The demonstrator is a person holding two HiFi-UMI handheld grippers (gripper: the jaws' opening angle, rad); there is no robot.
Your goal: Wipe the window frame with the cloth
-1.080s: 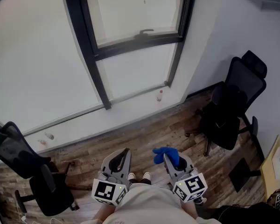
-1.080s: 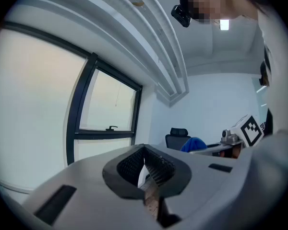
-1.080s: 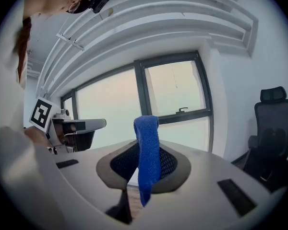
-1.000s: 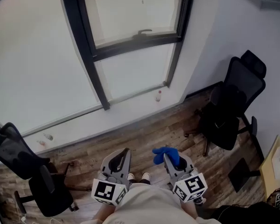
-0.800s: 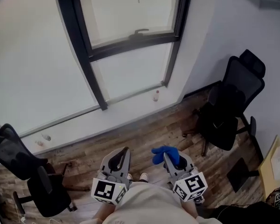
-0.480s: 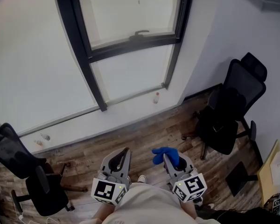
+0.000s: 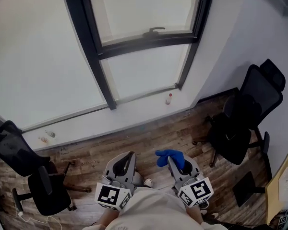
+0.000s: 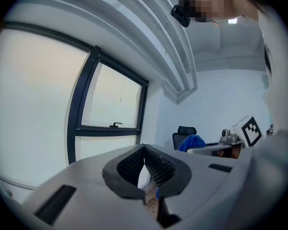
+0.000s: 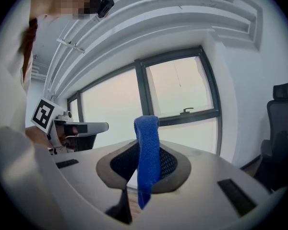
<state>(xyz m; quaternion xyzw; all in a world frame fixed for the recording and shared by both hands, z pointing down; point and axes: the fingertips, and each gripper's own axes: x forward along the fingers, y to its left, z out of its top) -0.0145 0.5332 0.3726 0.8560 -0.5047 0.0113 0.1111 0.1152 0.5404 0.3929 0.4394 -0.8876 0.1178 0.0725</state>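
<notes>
– Blue terry cloth (image 7: pixel 169 157), where is it at the moment?
– Pinched in the right claw (image 9: pixel 144 170), low in front of the person and well apart from the black metal window frame (image 7: pixel 99 66). A fold stands up above the pads and a short tail hangs below them.
– And the other claw?
– The left claw (image 8: pixel 145 169) has its jaws together on nothing, held just beside the right one.
– How would you expect the cloth to handle?
– Light, soft and limp, I'd say. It flops over the pads instead of holding a shape, so only the bunched fold at the tip will do the wiping. Its looped pile should drag a little on the painted bars.
– Is the hold good enough for that?
– Probably. The pads bite the middle of the folded strip, which looks like the right place. A grip nearer an edge might let the rubbing pull it free. The small handle (image 7: pixel 154 30) on the crossbar could snag the loose tail.
</notes>
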